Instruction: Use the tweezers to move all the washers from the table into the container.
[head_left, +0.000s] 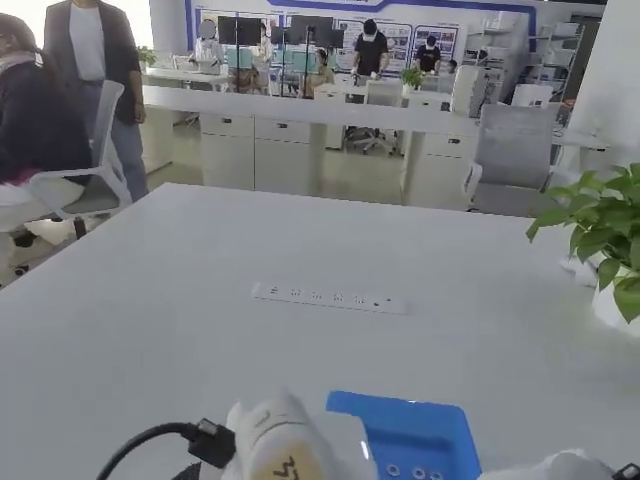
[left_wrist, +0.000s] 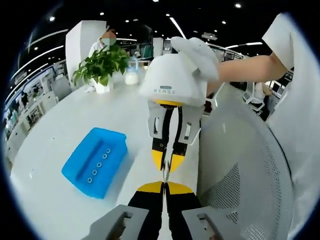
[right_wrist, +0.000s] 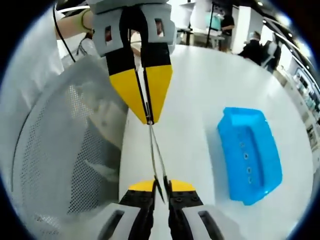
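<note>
A thin pair of metal tweezers (right_wrist: 154, 150) spans the short gap between my two grippers, which face each other tip to tip. My right gripper (right_wrist: 160, 189) is shut on the end where the two arms spread. My left gripper (left_wrist: 163, 188) is shut on the other, joined end of the tweezers (left_wrist: 164, 175). The blue container (left_wrist: 80, 172) lies flat on the white table beside them, with several small washers (left_wrist: 99, 164) in a row inside. The container (right_wrist: 260, 172) and its washers (right_wrist: 246, 156) are to the right in the right gripper view. A gripper's white body (head_left: 275, 440) sits left of the container (head_left: 400, 425).
A grey mesh chair back (left_wrist: 250, 190) stands close beside the grippers at the table's near edge. A white power strip (head_left: 330, 297) lies mid-table and a potted plant (head_left: 600, 225) stands at the right edge. People sit and stand at desks beyond.
</note>
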